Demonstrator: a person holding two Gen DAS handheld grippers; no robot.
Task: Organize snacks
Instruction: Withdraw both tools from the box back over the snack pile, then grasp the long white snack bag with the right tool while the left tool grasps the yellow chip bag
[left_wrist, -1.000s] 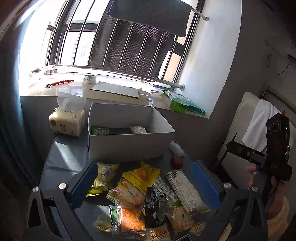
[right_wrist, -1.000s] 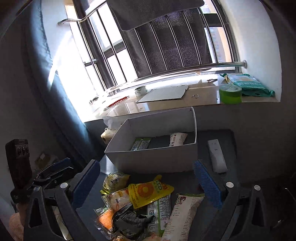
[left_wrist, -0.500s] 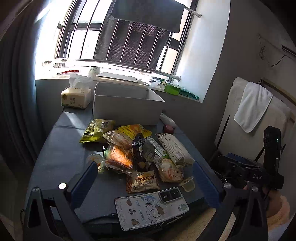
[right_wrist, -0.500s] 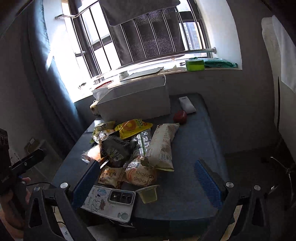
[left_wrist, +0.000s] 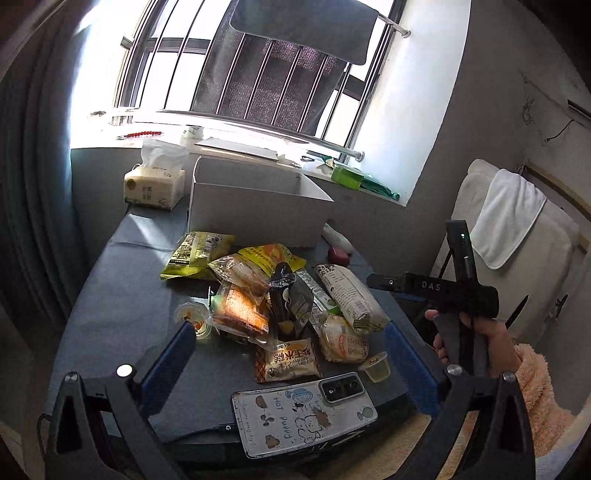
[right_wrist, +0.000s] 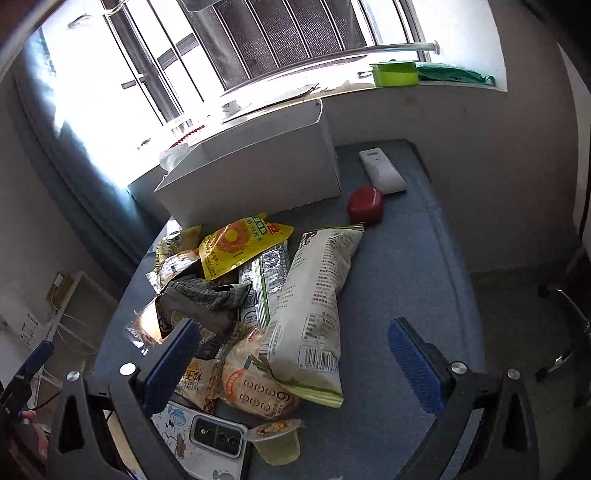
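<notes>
A pile of snack packets lies on the blue-grey table (left_wrist: 122, 306): a yellow packet (left_wrist: 275, 254) (right_wrist: 240, 242), a long white packet (left_wrist: 347, 295) (right_wrist: 314, 302), a dark packet (left_wrist: 286, 295) (right_wrist: 201, 299), an orange-wrapped one (left_wrist: 240, 314), small round cakes (right_wrist: 258, 384) and jelly cups (left_wrist: 192, 317) (right_wrist: 279, 443). A white open box (left_wrist: 255, 218) (right_wrist: 255, 181) stands behind the pile. My left gripper (left_wrist: 290, 350) is open and empty over the near snacks. My right gripper (right_wrist: 291, 350) is open and empty above the long white packet.
A phone (left_wrist: 303, 413) (right_wrist: 207, 443) lies at the near table edge. A red object (right_wrist: 365, 205) and a white remote (right_wrist: 382, 171) lie right of the box. A tissue pack (left_wrist: 155, 184) stands left of it. A white chair with a towel (left_wrist: 506, 221) stands at the right.
Both grippers pulled back from the box to the near table edge, then came slightly closer and lower over the pile. Both stay open and empty.
</notes>
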